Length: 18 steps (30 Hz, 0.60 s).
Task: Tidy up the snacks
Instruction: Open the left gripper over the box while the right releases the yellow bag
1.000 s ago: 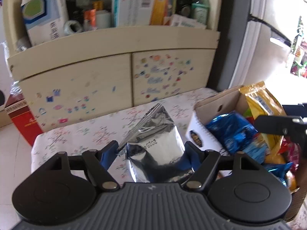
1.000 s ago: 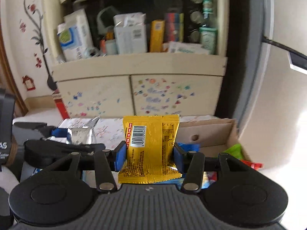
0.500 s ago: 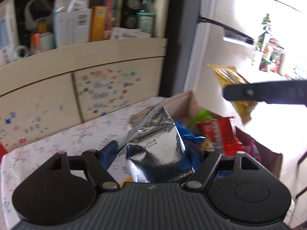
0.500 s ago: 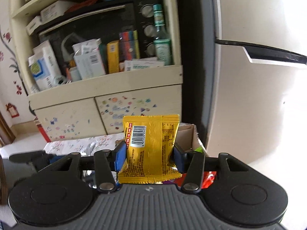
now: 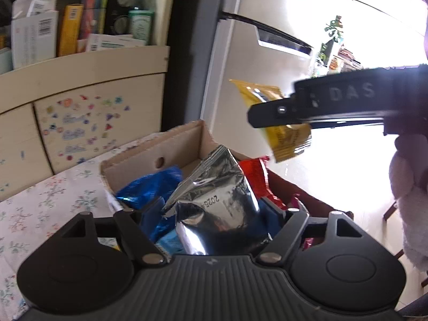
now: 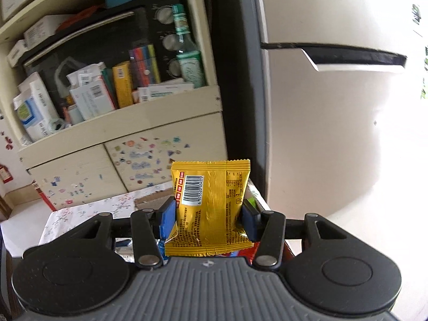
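Note:
My left gripper (image 5: 214,214) is shut on a silver foil snack packet (image 5: 214,203) and holds it over a cardboard box (image 5: 149,152) filled with blue (image 5: 149,187) and red (image 5: 254,176) snack packets. My right gripper (image 6: 208,216) is shut on a yellow snack packet (image 6: 211,208) with a barcode. In the left wrist view the right gripper (image 5: 321,107) shows at the upper right, holding the yellow packet (image 5: 283,139) above the box's far right side.
The box stands on a table with a floral cloth (image 5: 40,200). Behind it are a cream cabinet with stickers (image 6: 149,157), a shelf of boxes and bottles (image 6: 107,91), and a white fridge (image 6: 334,133) to the right.
Both grippers have swung to the right with their packets. The silver packet is now over the box, and the right gripper has risen closer to the fridge.

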Each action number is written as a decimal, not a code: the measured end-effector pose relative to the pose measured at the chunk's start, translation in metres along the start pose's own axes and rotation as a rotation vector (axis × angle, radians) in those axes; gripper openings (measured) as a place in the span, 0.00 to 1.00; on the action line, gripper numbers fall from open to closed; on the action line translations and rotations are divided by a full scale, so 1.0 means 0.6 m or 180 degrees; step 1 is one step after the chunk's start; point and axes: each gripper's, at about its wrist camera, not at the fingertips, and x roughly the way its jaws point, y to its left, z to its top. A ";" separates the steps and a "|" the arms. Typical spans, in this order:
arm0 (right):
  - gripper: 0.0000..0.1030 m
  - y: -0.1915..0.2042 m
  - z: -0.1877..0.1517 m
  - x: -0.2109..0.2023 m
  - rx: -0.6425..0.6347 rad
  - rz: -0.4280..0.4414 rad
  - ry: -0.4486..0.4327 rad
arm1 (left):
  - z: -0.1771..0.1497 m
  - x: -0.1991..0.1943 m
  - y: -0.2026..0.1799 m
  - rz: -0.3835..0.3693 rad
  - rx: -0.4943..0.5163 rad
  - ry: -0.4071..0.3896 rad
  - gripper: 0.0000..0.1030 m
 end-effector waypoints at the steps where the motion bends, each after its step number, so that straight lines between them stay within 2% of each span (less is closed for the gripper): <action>1: 0.55 -0.002 -0.001 0.003 0.0019 -0.0023 0.0021 | -0.001 0.003 -0.004 -0.0028 0.0012 -0.0016 0.75; 3: 0.57 -0.004 -0.004 0.009 0.0047 -0.0050 0.0066 | -0.002 0.008 -0.009 -0.0083 0.0015 -0.0051 0.86; 5: 0.67 -0.006 -0.004 0.013 0.0077 -0.0086 0.0098 | -0.002 0.007 -0.012 -0.0144 -0.0029 -0.0068 0.93; 6: 0.68 -0.007 -0.005 0.013 0.0094 -0.0100 0.0101 | 0.000 0.004 -0.012 -0.0165 -0.0046 -0.0081 0.94; 12: 0.72 -0.008 -0.001 0.008 0.0203 -0.0023 0.0062 | 0.009 -0.018 0.001 -0.0015 -0.0078 -0.0149 0.96; 18: 0.75 0.003 -0.004 0.010 0.0189 0.0055 0.0109 | 0.007 -0.041 0.035 0.0184 -0.0183 -0.0074 0.96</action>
